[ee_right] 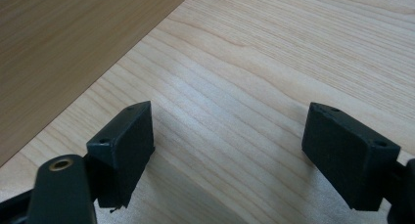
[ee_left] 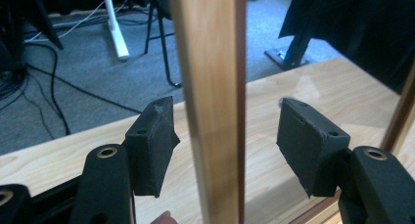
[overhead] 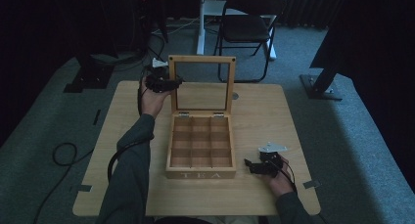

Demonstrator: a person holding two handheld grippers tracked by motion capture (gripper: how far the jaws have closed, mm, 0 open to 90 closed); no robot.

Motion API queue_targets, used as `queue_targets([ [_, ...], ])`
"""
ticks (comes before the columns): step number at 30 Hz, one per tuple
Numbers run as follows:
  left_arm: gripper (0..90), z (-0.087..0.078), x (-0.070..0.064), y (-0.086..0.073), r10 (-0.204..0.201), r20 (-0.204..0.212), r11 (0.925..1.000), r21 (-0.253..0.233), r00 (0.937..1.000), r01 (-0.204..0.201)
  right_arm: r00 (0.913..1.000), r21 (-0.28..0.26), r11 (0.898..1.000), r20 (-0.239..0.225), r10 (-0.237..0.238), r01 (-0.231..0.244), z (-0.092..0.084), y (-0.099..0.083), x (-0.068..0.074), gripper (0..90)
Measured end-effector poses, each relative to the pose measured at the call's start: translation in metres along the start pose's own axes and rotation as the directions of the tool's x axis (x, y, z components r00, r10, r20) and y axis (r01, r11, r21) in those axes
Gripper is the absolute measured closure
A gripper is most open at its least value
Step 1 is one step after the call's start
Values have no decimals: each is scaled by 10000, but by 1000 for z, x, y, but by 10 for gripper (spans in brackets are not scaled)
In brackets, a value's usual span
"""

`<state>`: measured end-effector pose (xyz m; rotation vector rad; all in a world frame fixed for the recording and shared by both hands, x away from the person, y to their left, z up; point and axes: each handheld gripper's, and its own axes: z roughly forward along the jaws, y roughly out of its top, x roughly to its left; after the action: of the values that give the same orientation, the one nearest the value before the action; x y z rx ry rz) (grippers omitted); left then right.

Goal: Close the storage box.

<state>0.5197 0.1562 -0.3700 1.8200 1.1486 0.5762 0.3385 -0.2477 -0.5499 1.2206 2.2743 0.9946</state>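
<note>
A wooden tea box [overhead: 200, 158] is being kept at the middle of the pale wooden surface [overhead: 264, 116], its nine compartments exposed and the word TEA shown on its near wall. Its glass-paned lid [overhead: 201, 60] is being held upright at the far side of the box, on two hinges.

The left gripper [overhead: 169, 82] is being carried at the lid's left frame post, near the top. In the left gripper view, that post [ee_left: 210, 106] is being straddled by the fingers [ee_left: 151, 145]: the left pad is sitting just beside the wood, the right pad is standing apart from it, and a clear gap is being left there, so the post is between them but is not being pressed. The fingers are being kept released.

The right gripper [overhead: 254, 166] is being rested low over the surface just right of the box's near right corner. In the right gripper view, its fingers [ee_right: 125, 145] are being held wide apart and released, with bare surface between them and the box's side wall [ee_right: 63, 48] at the left.
</note>
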Motion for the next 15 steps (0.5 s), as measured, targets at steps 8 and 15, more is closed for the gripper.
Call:
queue_targets([
  [8,415,3,-1,2,63,142,10000,63,9999,-64,10000,3,10000,-4,1,-1,0,0,0,190],
  [15,446,-1,-3,1,-229,204,9997,-4,9995,230,10000,8,10000,-2,7,-7,0,0,0,190],
])
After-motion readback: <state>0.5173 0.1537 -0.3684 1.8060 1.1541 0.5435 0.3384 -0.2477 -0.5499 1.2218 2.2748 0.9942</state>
